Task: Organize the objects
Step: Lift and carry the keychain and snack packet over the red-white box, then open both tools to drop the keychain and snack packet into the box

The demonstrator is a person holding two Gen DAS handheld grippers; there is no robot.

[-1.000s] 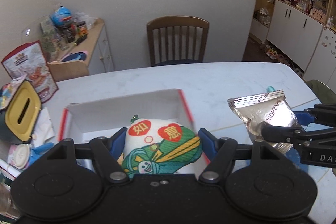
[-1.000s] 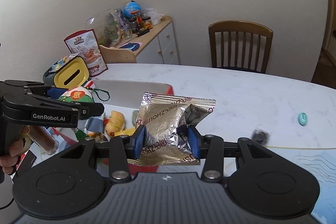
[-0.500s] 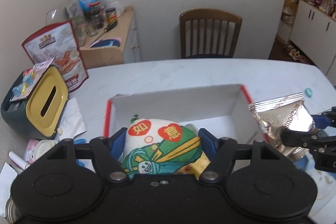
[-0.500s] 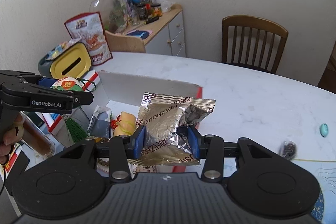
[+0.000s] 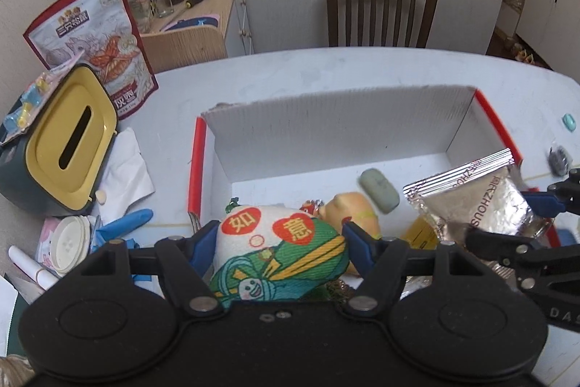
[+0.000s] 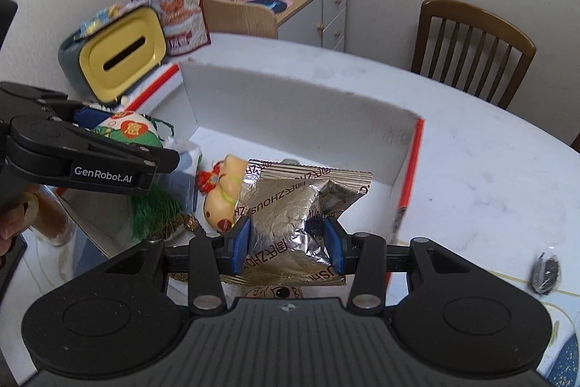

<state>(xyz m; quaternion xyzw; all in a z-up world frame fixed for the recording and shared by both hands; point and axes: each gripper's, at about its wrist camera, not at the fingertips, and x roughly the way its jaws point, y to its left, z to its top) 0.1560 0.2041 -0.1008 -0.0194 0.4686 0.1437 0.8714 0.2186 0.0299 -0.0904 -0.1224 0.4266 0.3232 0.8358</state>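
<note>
Now the left tool (image 5: pixel 279 238) pinches an embroidered pouch (image 5: pixel 279 256) over the white box (image 5: pixel 337 133), while the right tool (image 6: pixel 288 243) pinches a silver foil packet (image 6: pixel 290 205) above it.

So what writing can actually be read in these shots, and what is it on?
"GenRobot.AI": side of the left gripper.
"如意": red patches on the embroidered pouch it holds.
"ZHOUS": part of the print on the foil packet in the right gripper.
Snack bag: print too small.

Black grippers, blue fingers (image 6: pixel 241 243), white "GenRobot.AI" lettering.
</note>
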